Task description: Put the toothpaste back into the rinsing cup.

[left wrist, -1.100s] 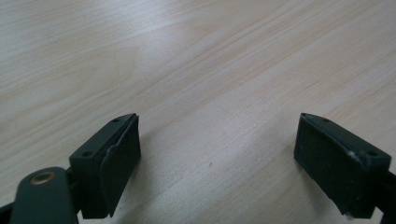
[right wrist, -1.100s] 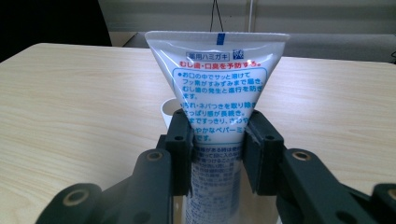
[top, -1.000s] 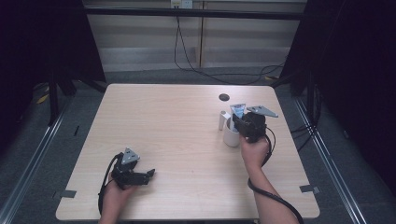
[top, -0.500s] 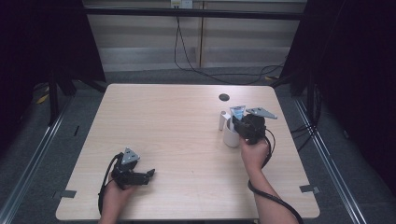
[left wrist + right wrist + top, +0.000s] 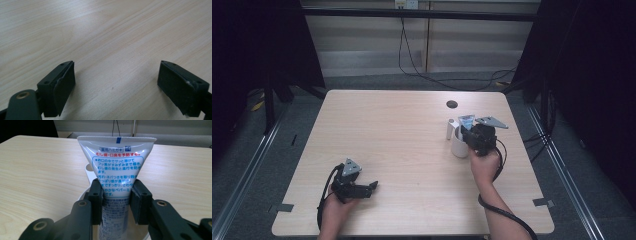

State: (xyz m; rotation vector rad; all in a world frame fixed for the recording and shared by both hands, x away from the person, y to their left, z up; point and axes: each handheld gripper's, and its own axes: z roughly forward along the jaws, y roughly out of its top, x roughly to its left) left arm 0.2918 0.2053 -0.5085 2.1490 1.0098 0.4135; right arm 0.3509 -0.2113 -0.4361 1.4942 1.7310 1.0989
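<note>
**Two grippers, one toothpaste tube held over a white cup**

Two hand-held grippers work at a pale wooden table (image 5: 402,130). On the right side of the table, the right gripper (image 5: 116,202) is clenched on a white toothpaste tube (image 5: 117,167) with blue and red Japanese print. Its black pads press the tube's middle from both sides. The tube stands upright, crimped flat end up, with its lower end inside a white cup (image 5: 459,146). A small white thing stands just beside the cup on its far left; what it is cannot be told. A dark round grommet hole (image 5: 452,104) lies farther back.

At the near left, the left gripper (image 5: 373,186) rests low over bare wood, jaws spread wide and holding nothing.

Likely risks, as a judgement: the tube is soft, so a hard squeeze could deform it or let it slide between the pads. If it is lifted or pushed at an angle, it could catch the rim and tip the light, unsteadied cup.
</note>
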